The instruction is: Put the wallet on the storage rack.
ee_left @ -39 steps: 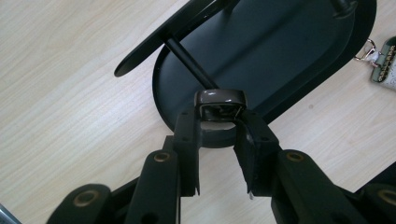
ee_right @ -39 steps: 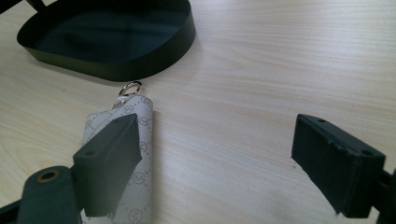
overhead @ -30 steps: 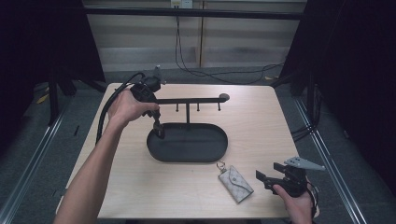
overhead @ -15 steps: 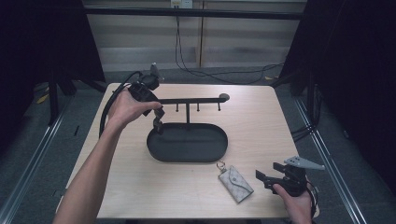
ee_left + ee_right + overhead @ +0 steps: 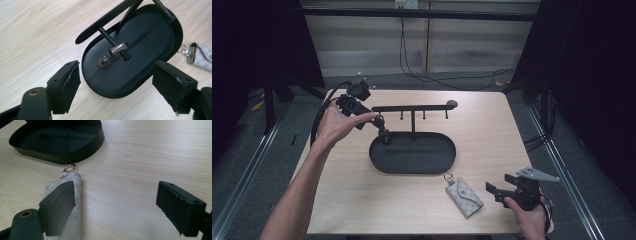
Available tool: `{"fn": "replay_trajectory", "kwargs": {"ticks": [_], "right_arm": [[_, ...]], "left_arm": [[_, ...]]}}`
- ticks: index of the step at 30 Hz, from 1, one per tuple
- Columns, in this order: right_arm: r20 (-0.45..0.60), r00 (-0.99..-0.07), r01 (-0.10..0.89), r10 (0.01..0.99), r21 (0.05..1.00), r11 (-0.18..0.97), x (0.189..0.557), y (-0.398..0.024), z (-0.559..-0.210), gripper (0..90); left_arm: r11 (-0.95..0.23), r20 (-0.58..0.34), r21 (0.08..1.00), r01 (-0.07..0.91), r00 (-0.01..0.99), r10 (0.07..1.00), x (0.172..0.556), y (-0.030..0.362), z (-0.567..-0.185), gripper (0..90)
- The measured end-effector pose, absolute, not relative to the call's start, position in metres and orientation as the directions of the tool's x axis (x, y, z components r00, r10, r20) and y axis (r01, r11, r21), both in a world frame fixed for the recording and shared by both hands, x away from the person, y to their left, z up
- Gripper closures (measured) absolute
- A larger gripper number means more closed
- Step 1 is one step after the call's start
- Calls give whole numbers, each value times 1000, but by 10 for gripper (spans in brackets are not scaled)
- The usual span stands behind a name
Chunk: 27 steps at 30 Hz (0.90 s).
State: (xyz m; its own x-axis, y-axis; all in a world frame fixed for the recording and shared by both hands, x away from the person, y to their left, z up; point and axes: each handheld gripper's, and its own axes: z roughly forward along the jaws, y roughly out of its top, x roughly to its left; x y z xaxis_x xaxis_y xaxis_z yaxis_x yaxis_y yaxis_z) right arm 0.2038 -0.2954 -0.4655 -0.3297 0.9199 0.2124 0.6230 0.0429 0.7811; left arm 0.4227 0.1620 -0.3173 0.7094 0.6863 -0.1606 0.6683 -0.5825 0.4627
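Observation:
A black stand has an oval tray [image 5: 412, 170] and a horizontal bar [image 5: 412, 107] with hooks. A small dark key piece with a metal clip [image 5: 382, 132] hangs under the bar's left end, over the tray [image 5: 107, 93]. My left gripper [image 5: 362, 114] is up and left of it. Its jaws have just been opening and stand open [image 5: 116, 80], with nothing between them. A grey patterned key pouch [image 5: 464, 196] with a ring lies flat in front of the tray. My right gripper [image 5: 502, 184] rests to the right of the pouch [image 5: 73, 221], open [image 5: 117, 195] over bare wood.
The wooden table top [image 5: 492, 135] has free room to the right of the stand and along the front left. A black cable loops from the left gripper off the table's far left corner. The pouch's end also lies beside the tray [image 5: 200, 56].
The left gripper has opened, let go of the small key piece under the bar, and drawn back up and to the left. The right gripper has stayed put.

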Motion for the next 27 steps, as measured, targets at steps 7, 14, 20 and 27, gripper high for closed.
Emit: {"fn": "replay_trajectory", "kwargs": {"ticks": [7, 14, 20, 27], "right_arm": [[210, -328, 626, 921, 779, 46, 206, -294, -466, 152], [212, -329, 625, 920, 780, 44, 206, -295, -465, 153], [212, -329, 626, 920, 778, 45, 205, -294, -465, 153], [214, -328, 632, 920, 774, 45, 207, -294, -466, 153]], "left_arm": [[-562, -154, 532, 634, 725, 671, 411, 180, -319, 172], [-547, -150, 577, 607, 737, 659, 393, 185, -326, 179], [-524, -141, 612, 592, 735, 664, 378, 189, -326, 218], [-473, -168, 647, 598, 717, 676, 366, 201, -331, 197]]}}
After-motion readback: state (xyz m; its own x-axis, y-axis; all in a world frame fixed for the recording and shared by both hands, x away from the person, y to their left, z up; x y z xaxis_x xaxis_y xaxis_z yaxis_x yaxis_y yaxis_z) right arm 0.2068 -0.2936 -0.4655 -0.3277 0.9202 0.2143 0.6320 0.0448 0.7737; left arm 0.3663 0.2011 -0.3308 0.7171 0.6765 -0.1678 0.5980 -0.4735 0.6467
